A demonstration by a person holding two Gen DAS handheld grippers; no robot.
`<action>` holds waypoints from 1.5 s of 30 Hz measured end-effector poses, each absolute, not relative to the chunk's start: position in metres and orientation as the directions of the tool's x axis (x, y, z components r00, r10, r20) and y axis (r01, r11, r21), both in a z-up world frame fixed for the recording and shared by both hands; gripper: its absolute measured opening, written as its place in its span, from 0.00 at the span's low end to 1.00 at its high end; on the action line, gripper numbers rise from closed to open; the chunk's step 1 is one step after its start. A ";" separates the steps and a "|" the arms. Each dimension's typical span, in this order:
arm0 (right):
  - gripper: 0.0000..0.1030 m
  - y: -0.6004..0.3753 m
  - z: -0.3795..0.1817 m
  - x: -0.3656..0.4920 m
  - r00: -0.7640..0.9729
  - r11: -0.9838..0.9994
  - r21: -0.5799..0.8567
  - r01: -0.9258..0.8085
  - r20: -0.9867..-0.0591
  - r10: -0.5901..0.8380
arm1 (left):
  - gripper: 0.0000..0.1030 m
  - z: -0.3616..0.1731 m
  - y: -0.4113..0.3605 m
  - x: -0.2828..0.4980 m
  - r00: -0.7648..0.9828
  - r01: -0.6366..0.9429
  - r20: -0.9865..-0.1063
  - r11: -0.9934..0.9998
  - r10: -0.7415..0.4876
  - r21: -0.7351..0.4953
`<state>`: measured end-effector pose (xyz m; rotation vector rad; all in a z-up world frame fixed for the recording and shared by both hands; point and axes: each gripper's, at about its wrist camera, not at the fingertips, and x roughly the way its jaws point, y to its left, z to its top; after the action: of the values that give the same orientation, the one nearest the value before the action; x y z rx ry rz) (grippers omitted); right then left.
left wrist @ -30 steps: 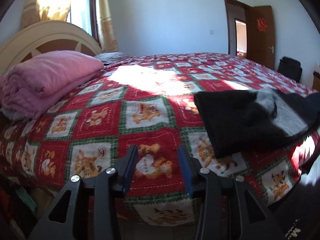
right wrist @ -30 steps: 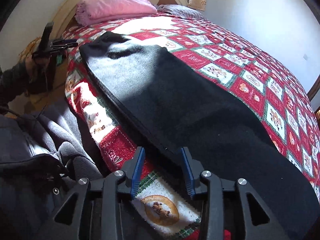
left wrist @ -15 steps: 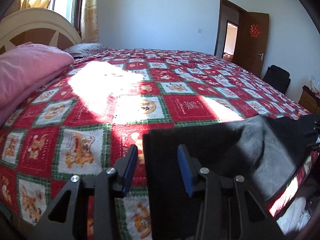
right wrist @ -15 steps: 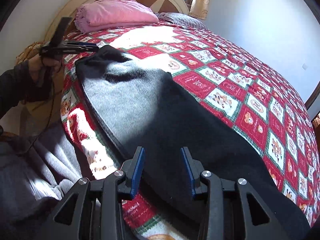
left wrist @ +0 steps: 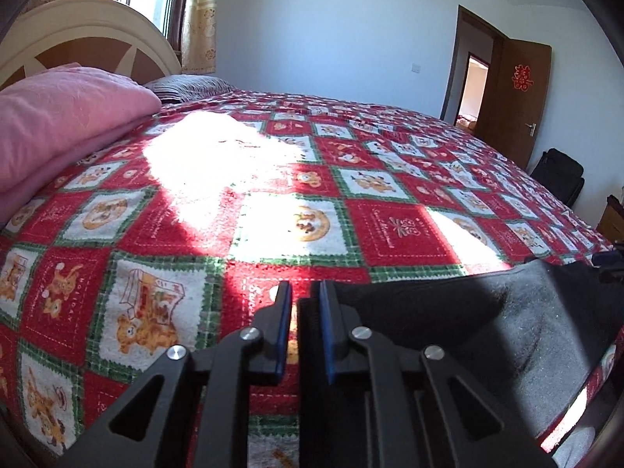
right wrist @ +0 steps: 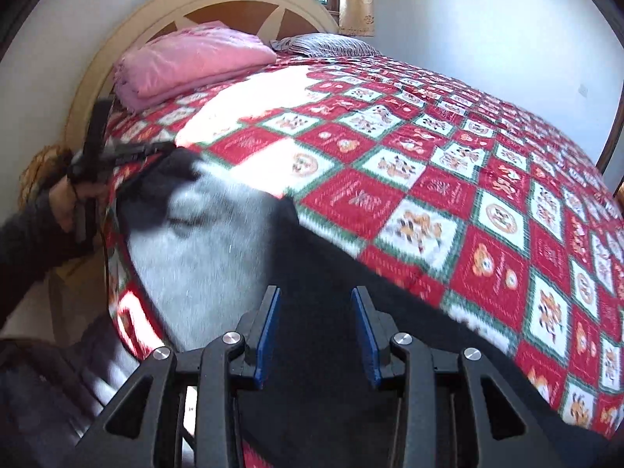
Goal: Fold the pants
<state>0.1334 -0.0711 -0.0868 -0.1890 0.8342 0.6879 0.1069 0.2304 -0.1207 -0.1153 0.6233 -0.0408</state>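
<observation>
Black pants [right wrist: 312, 292] with a grey fleece inside lie stretched along the near edge of the bed. In the left wrist view the pants [left wrist: 448, 323] run off to the right. My left gripper [left wrist: 305, 304] is shut on the corner edge of the pants; it also shows in the right wrist view [right wrist: 156, 150] at the pants' far end, held in a hand. My right gripper [right wrist: 315, 304] is open, its jaws wide apart just above the black cloth, holding nothing.
The bed has a red, white and green checked bear blanket [left wrist: 390, 230]. A folded pink quilt [right wrist: 187, 62] and a striped pillow [right wrist: 327, 45] lie by the cream headboard [right wrist: 218, 7]. A brown door [left wrist: 518, 93] and a black bag [left wrist: 557, 175] stand at the far right.
My left gripper closed on the pants' corner. My right gripper moved forward over the black cloth and stayed open.
</observation>
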 end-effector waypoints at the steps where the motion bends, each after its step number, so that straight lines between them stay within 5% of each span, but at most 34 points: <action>1: 0.38 -0.070 -0.085 0.144 0.453 0.769 0.155 -0.620 -0.729 0.513 | 0.16 -0.116 0.228 0.102 0.823 0.001 -0.564 0.994 -0.064 -0.110; 3: 0.38 -0.066 -0.086 0.168 0.418 0.766 0.253 -0.592 -0.716 0.560 | 0.23 -0.103 0.221 0.088 0.857 -0.024 -0.516 0.998 -0.011 -0.061; 7: 0.38 -0.056 -0.102 0.206 0.325 0.748 0.443 -0.494 -0.704 0.632 | 0.66 -0.081 0.207 0.060 0.914 -0.023 -0.406 0.999 0.005 -0.039; 16: 0.37 -0.025 -0.152 0.239 0.115 0.667 0.671 -0.324 -0.672 0.731 | 0.66 -0.129 0.170 0.078 0.845 0.090 -0.530 0.996 -0.070 0.013; 19: 0.10 -0.023 -0.156 0.237 0.125 0.672 0.676 -0.304 -0.671 0.731 | 0.67 -0.140 0.171 0.070 0.861 0.093 -0.506 0.995 -0.057 0.046; 24: 0.06 -0.034 -0.122 0.224 0.224 0.620 0.705 -0.345 -0.580 0.783 | 0.67 -0.141 0.176 0.067 0.866 0.078 -0.498 0.996 -0.046 0.045; 30: 0.06 -0.024 -0.145 0.234 0.246 0.735 0.597 -0.322 -0.697 0.674 | 0.71 -0.144 0.173 0.068 0.874 0.067 -0.485 0.995 -0.022 0.075; 32: 0.07 -0.025 -0.154 0.230 0.253 0.746 0.572 -0.342 -0.708 0.659 | 0.71 -0.143 0.174 0.068 0.873 0.067 -0.487 0.995 -0.022 0.075; 35: 0.23 -0.036 -0.141 0.217 0.311 0.773 0.521 -0.362 -0.715 0.627 | 0.71 -0.140 0.173 0.065 0.871 0.048 -0.491 0.995 -0.002 0.082; 39: 0.27 -0.053 -0.117 0.179 0.353 0.774 0.444 -0.451 -0.708 0.612 | 0.85 -0.144 0.176 0.065 0.864 0.024 -0.502 0.997 0.019 0.078; 42: 0.41 -0.061 -0.136 0.154 0.293 0.783 0.415 -0.464 -0.762 0.577 | 0.85 -0.143 0.180 0.064 0.856 0.012 -0.517 0.999 0.006 0.032; 45: 0.42 -0.081 -0.145 0.134 0.310 0.779 0.393 -0.489 -0.756 0.576 | 0.85 -0.130 0.168 0.059 0.864 0.049 -0.504 0.998 -0.019 0.045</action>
<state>0.1335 -0.0810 -0.1449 0.0954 1.0398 0.7049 0.0591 0.1677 -0.1295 0.0572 0.5273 -0.0359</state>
